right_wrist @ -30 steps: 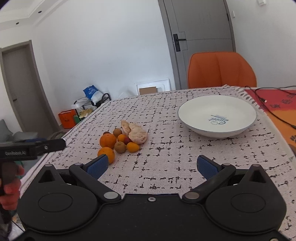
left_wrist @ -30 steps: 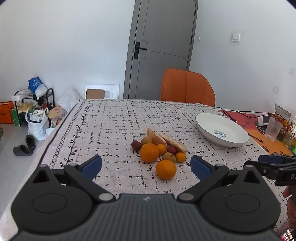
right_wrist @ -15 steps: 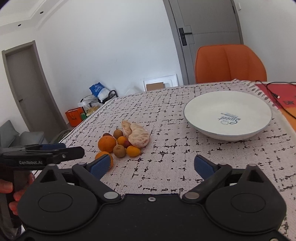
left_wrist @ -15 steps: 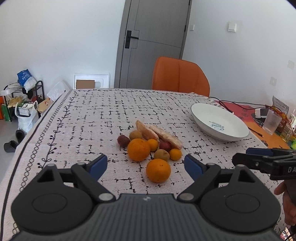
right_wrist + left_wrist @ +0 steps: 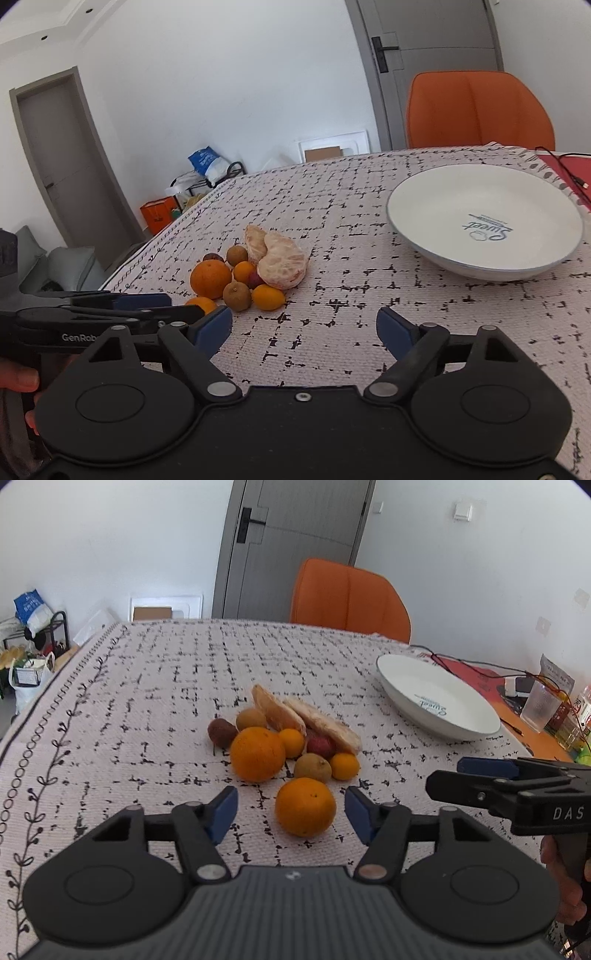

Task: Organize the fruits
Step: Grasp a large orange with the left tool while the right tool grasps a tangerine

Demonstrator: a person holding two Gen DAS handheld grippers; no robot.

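A pile of fruit lies mid-table on the patterned cloth: a large orange (image 5: 258,754), small kumquats (image 5: 344,766), a brown kiwi-like fruit (image 5: 312,768), a red lychee (image 5: 320,746) and peeled pomelo segments (image 5: 277,710). A second orange (image 5: 305,806) sits apart, nearest me, between the blue pads (image 5: 225,814) of my left gripper (image 5: 291,815). Its jaws are closing and do not touch the orange. My right gripper (image 5: 304,330) hovers over bare cloth right of the pile (image 5: 243,273), jaws closing with nothing between them. The white plate (image 5: 443,206) stands empty at the right.
An orange chair (image 5: 351,598) stands behind the table's far edge. Right of the plate (image 5: 406,679) are a red mat with cables (image 5: 476,668), a clear glass (image 5: 540,707) and bottles. The table's left edge (image 5: 33,716) drops to the floor with bags and a rack.
Both grippers have come forward and down toward the fruit. Their jaws have narrowed, the left more. The near orange now lies between the left pads.
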